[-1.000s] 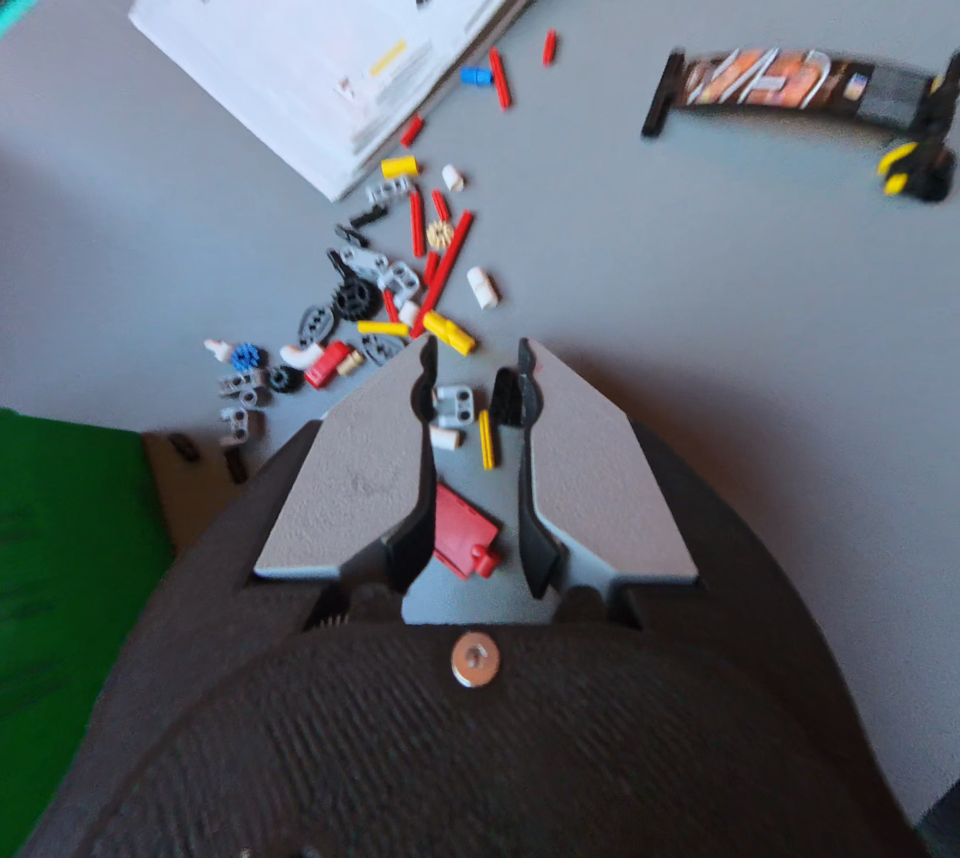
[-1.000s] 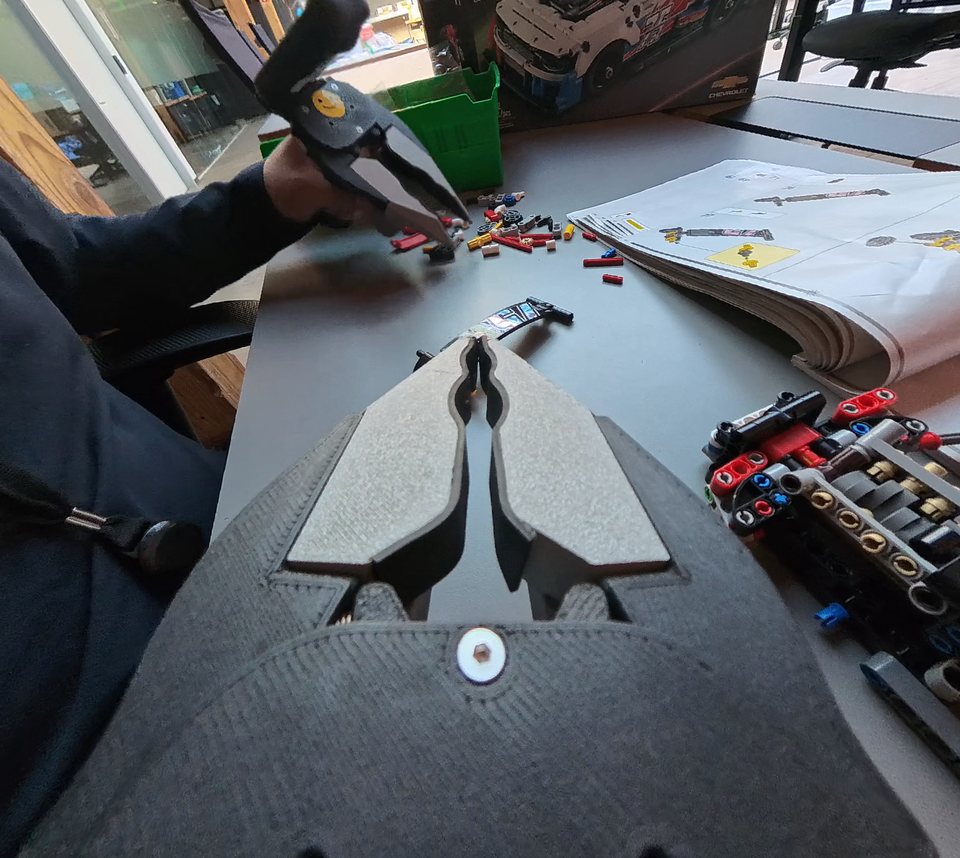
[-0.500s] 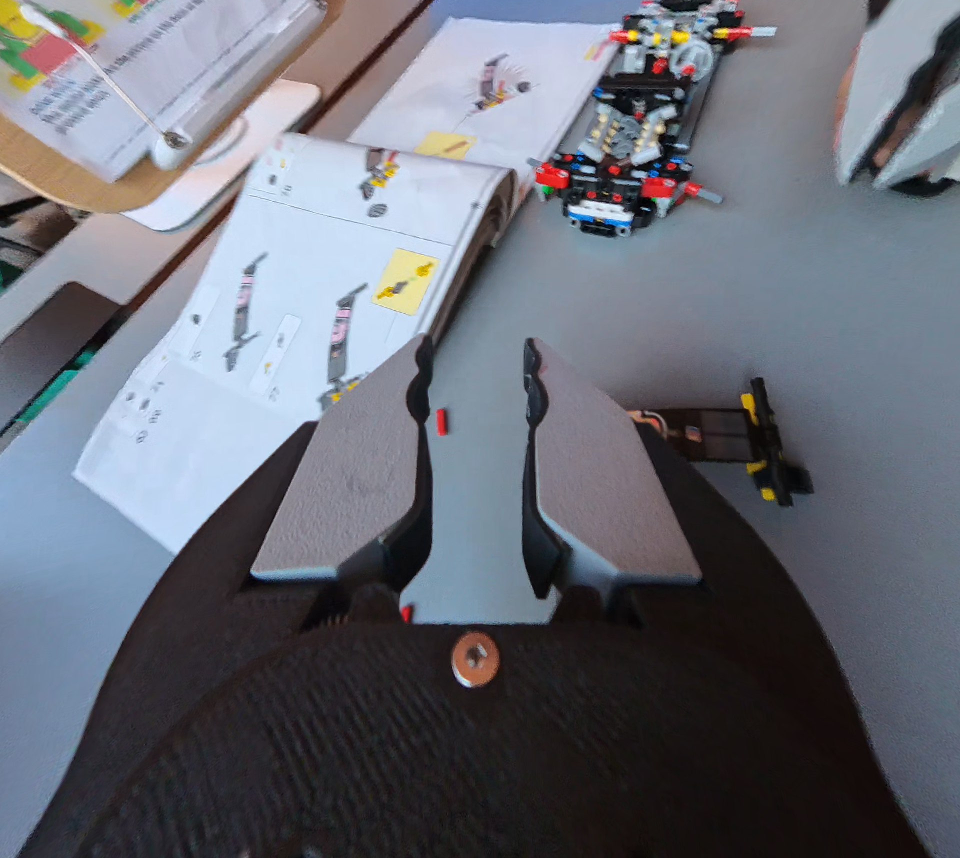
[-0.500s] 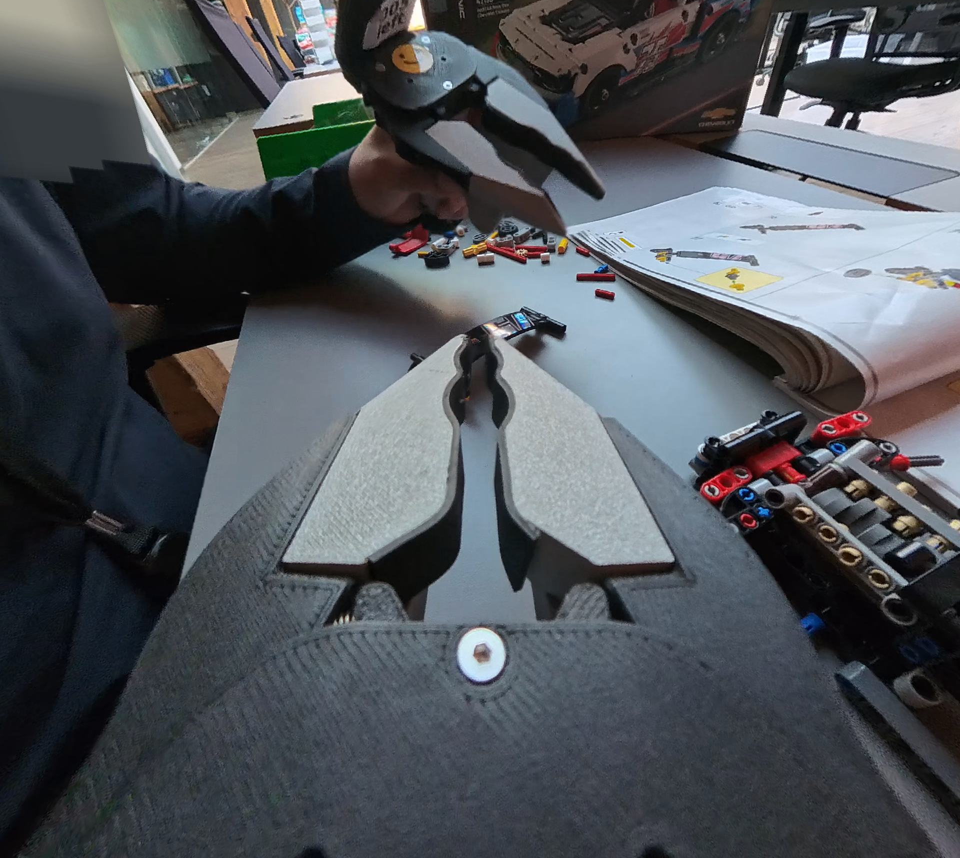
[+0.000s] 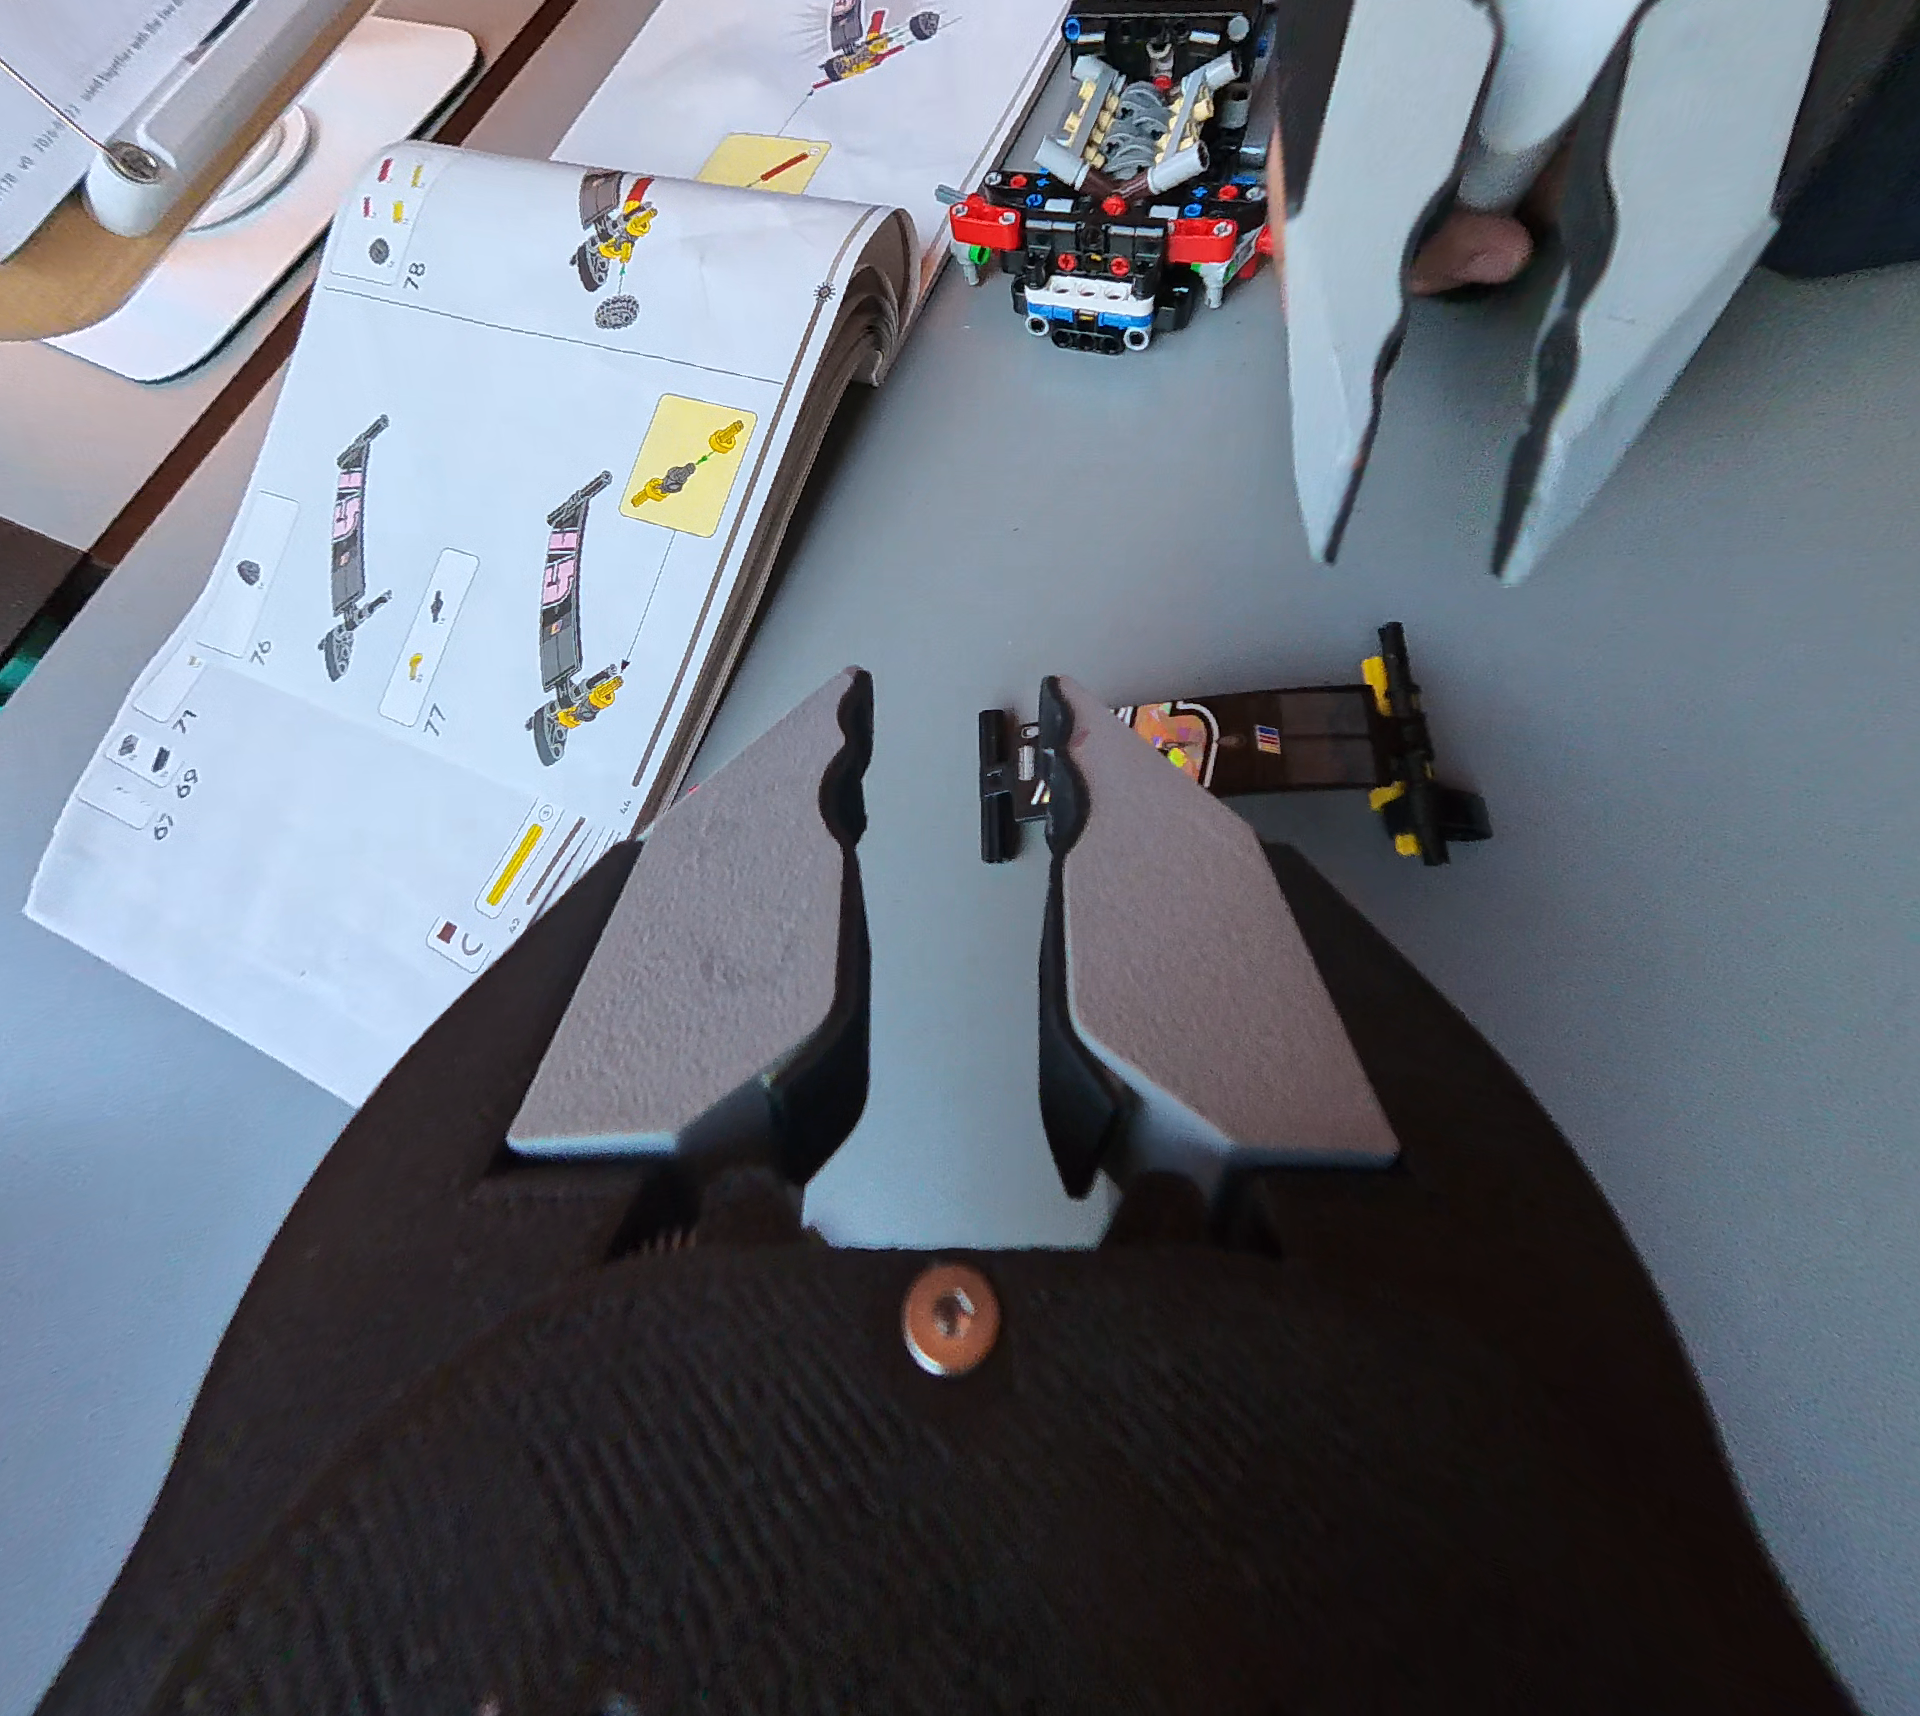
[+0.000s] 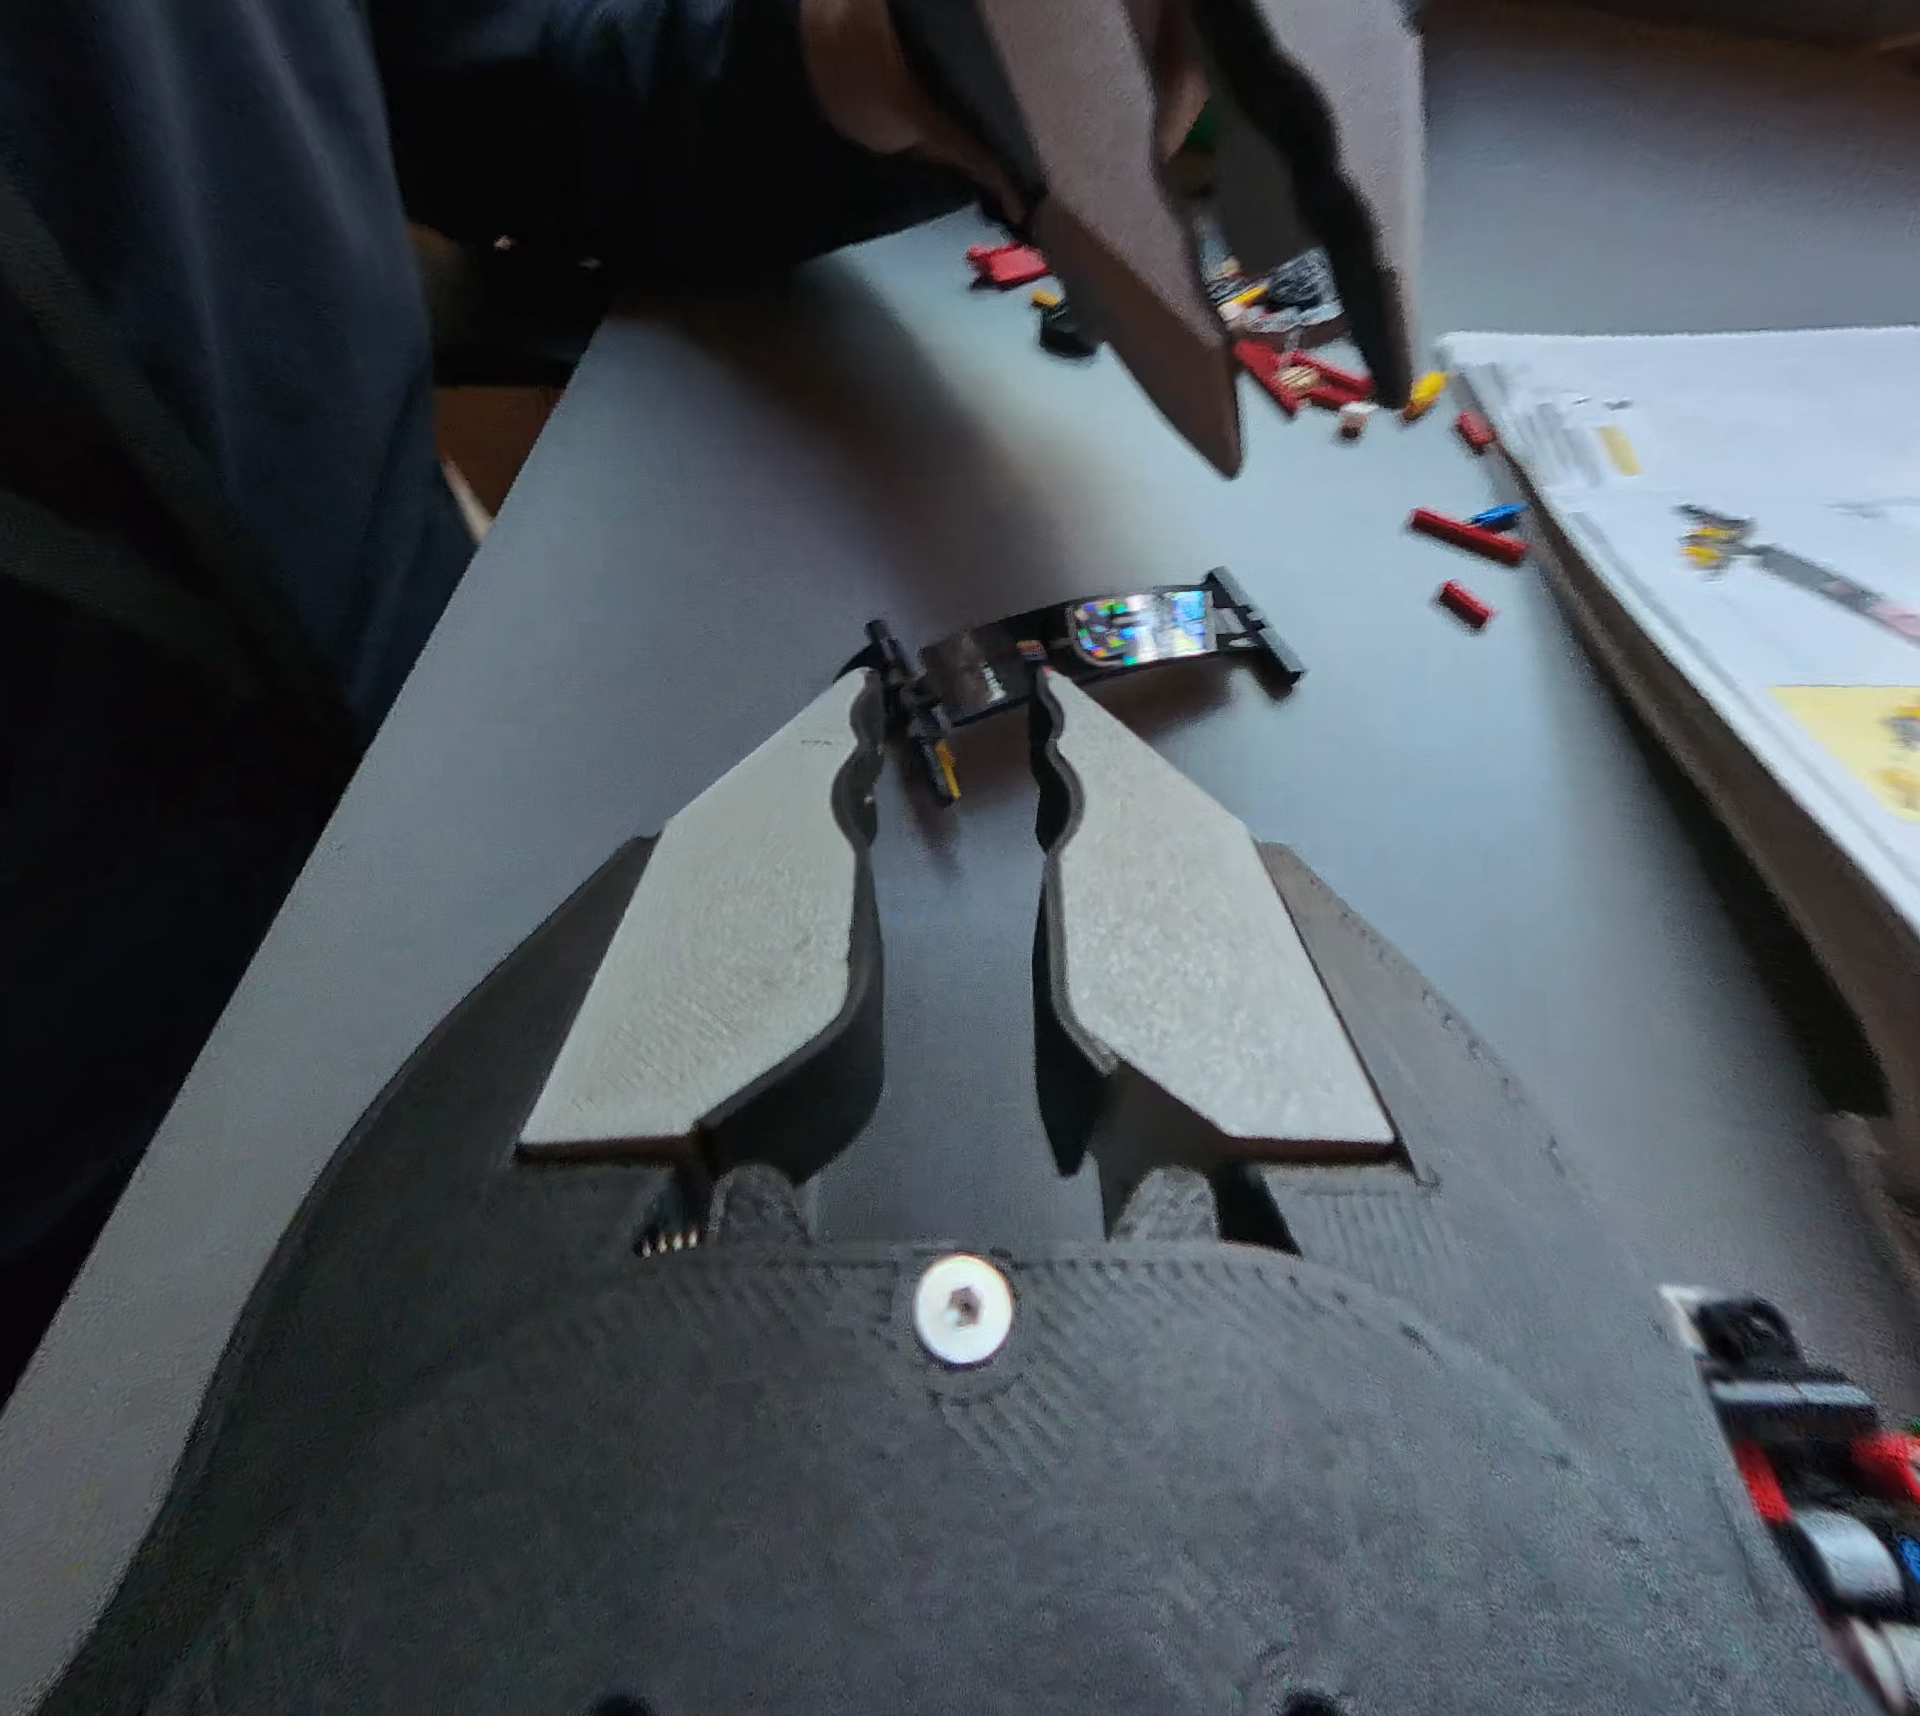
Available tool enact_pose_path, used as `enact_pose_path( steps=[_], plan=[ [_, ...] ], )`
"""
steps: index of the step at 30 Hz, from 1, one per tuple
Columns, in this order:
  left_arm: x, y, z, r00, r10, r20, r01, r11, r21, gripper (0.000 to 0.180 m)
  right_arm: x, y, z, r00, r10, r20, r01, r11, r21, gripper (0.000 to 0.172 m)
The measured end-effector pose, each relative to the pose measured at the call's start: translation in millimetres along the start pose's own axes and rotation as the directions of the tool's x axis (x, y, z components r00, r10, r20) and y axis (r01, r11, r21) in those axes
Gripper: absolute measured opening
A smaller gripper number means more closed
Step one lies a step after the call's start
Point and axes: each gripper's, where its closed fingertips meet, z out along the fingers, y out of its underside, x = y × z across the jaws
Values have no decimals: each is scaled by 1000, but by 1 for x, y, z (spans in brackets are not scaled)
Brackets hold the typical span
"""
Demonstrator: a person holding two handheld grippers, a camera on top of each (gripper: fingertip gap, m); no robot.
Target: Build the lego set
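The left gripper (image 5: 951, 731) is partly open and holds nothing; the right gripper (image 6: 951, 710) is too; a black curved piece with shiny stickers (image 5: 1278, 736) lies on the grey table (image 5: 1039, 503) below both; beside it, an open instruction booklet (image 5: 499, 523) has printed numbers.

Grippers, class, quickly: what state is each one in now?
Left gripper: jaws open, holding nothing.
Right gripper: jaws open, holding nothing, near the curved black panel.

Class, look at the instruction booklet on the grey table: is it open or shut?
Open. The instruction booklet lies spread on the table, printed building steps face up, with earlier pages curled over in a thick fold at its right edge.
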Motion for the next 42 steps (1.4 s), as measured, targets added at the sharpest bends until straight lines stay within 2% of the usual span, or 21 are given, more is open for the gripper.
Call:
enact_pose_path(
  steps=[3, 8, 14, 19, 23, 26, 28, 30, 32, 35, 42],
  plan=[
    [8, 1, 3, 998, -25, -57, 25, 1000, -1, 29, -8, 7, 4, 997, 24, 75, -20, 998, -56, 32],
    [42, -5, 1, 958, -49, -284, 58, 998, 24, 14, -8, 15, 10, 999, -42, 24, 44, 992, -114, 23],
    [57, -5, -5, 923, -67, -379, 76, 997, 10, 17, -5, 37, 24, 992, -123, -26, 110, 951, -288, 8],
    [67, 2, -3, 910, -48, -412, 44, 999, -21, 11, 5, 34, 23, 987, -124, -102, 92, 957, -275, 2],
    [54, 3, 0, 933, -63, -355, 59, 998, -22, 14, 10, 25, 18, 994, -46, -102, 24, 978, -206, 2],
    [53, 5, 0, 922, -94, -376, 87, 996, -35, 15, 20, 19, 12, 990, 103, -99, -116, 984, -136, 2],
    [59, 9, 2, 905, -116, -410, 98, 993, -64, 20, 23, 18, 9, 960, 277, -43, -280, 954, -106, 2],
    [63, 16, 6, 897, -132, -421, 97, 990, -104, 25, 24, 18, 6, 894, 447, 42, -443, 893, -82, 1],
    [64, 20, 11, 901, -128, -414, 84, 989, -121, 26, 26, 12, 1, 840, 533, 102, -533, 846, -30, 1],
    [65, 22, 14, 903, -122, -411, 78, 989, -123, 27, 27, 7, -4, 816, 563, 130, -570, 822, 15, 1],
    [65, 24, 16, 906, -112, -408, 65, 990, -127, 28, 16, 18, 7, 869, 489, 75, -483, 871, -88, 1]
  ],
)
